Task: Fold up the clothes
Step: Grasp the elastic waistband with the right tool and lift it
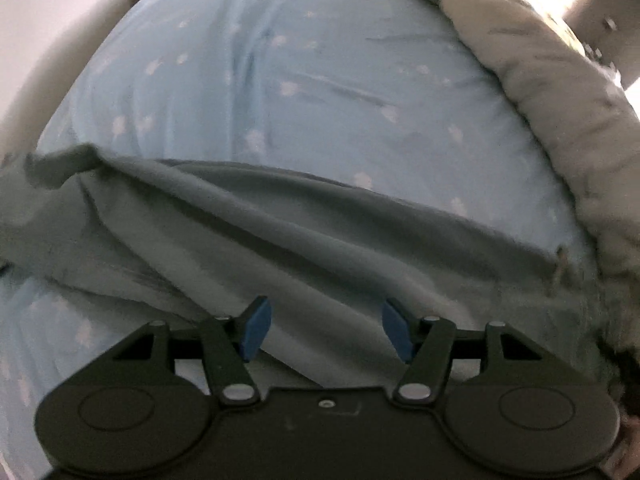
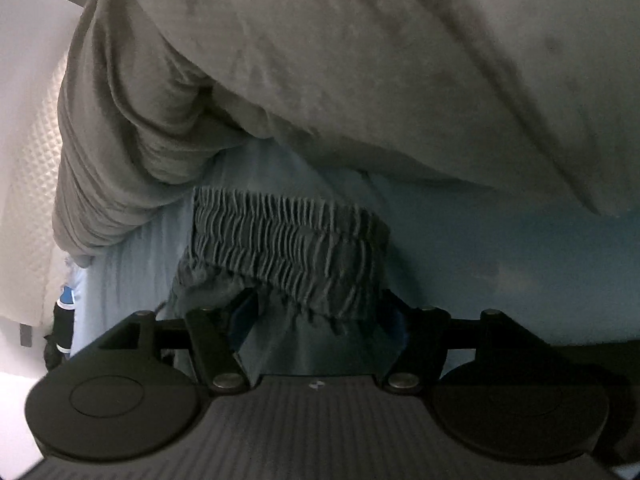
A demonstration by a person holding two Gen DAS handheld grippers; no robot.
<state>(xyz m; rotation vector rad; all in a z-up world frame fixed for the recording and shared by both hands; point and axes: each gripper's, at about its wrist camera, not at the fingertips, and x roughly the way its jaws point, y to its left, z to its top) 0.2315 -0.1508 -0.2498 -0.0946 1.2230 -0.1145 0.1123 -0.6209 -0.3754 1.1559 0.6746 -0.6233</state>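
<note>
A grey-green garment [image 1: 280, 232] lies spread across a light blue bedsheet with white print [image 1: 280, 80]. My left gripper [image 1: 326, 330] is open, its blue pads [image 1: 256, 332] wide apart just above the garment's cloth, holding nothing. In the right wrist view the garment's gathered elastic waistband [image 2: 288, 236] lies in front of my right gripper [image 2: 316, 312]. The fingers stand wide apart with the waistband cloth lying between them; the pads are mostly hidden by the cloth.
A beige-grey quilt [image 1: 540, 92] is bunched along the right side of the bed and fills the top of the right wrist view [image 2: 320, 60]. A white wall and a textured white mattress side [image 2: 28, 200] are at left.
</note>
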